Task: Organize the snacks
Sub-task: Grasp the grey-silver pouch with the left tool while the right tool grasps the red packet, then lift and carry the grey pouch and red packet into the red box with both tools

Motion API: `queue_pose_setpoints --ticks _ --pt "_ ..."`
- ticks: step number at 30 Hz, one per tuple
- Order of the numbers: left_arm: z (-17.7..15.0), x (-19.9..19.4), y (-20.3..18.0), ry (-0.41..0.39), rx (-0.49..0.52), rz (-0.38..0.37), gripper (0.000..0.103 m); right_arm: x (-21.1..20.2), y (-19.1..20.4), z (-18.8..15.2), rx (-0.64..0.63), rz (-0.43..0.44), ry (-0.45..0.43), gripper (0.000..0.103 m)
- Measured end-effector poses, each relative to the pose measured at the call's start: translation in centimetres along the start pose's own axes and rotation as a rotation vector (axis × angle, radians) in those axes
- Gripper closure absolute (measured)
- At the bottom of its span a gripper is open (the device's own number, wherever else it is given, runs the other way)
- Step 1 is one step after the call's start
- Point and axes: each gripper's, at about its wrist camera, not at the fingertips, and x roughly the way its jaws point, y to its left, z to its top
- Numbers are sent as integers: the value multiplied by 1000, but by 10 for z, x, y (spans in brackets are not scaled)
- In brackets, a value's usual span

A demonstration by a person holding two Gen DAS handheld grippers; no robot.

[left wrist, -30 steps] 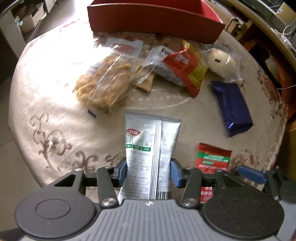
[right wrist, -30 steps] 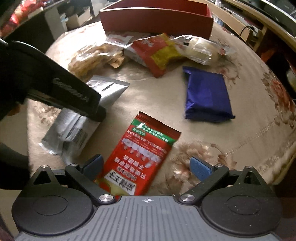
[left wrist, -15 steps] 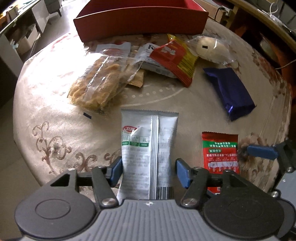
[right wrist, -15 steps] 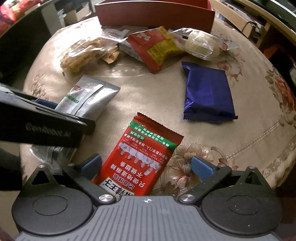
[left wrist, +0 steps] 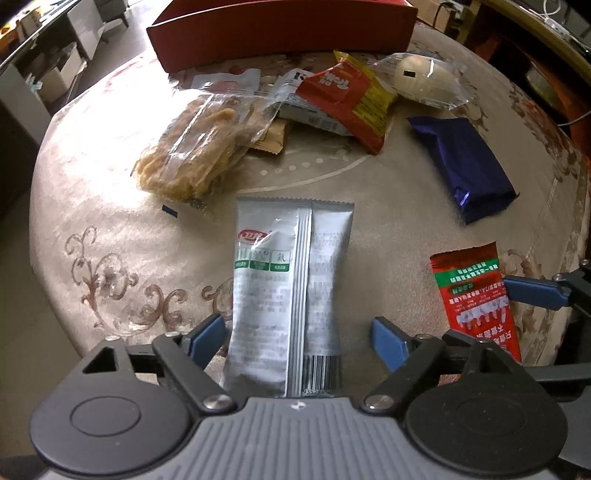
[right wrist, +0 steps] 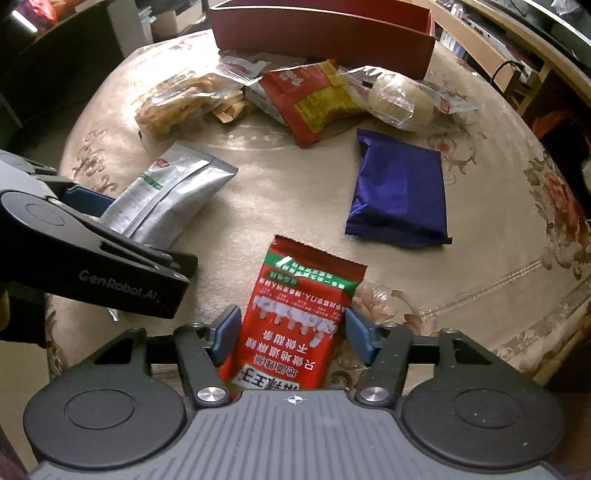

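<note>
1. Two grippers, each over one packet. Left gripper [left wrist: 297,334]: jaws spread wide, silver packet [left wrist: 291,288] lying between the fingers w/ a gap on its right side.
2. Right gripper [right wrist: 291,332]: jaws close beside red packet [right wrist: 295,314]; can't tell if pinching.
3. Ahead: blue packet [right wrist: 399,195], red-yellow bag [right wrist: 310,99], clear fried-snack bag [left wrist: 195,147], wrapped bun [left wrist: 424,79].
4. Red box [left wrist: 284,29] at table's [left wrist: 92,184] far edge; contents not visible.

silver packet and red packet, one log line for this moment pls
left claw: open around silver packet | right claw: closing on red packet | both on table
</note>
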Motion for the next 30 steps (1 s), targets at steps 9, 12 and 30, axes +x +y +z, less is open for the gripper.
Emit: queue_pose_setpoints --ticks 9,12,30 --pt "0 -7 -2 -21 -12 -9 51 -8 -11 4 -7 -35 -28 43" --pt "0 -8 -1 -27 -17 -15 54 -10 -15 8 -1 -39 -43 44" --pt "9 -18 -3 -71 -30 -42 59 -24 -26 25 13 -30 -121 46"
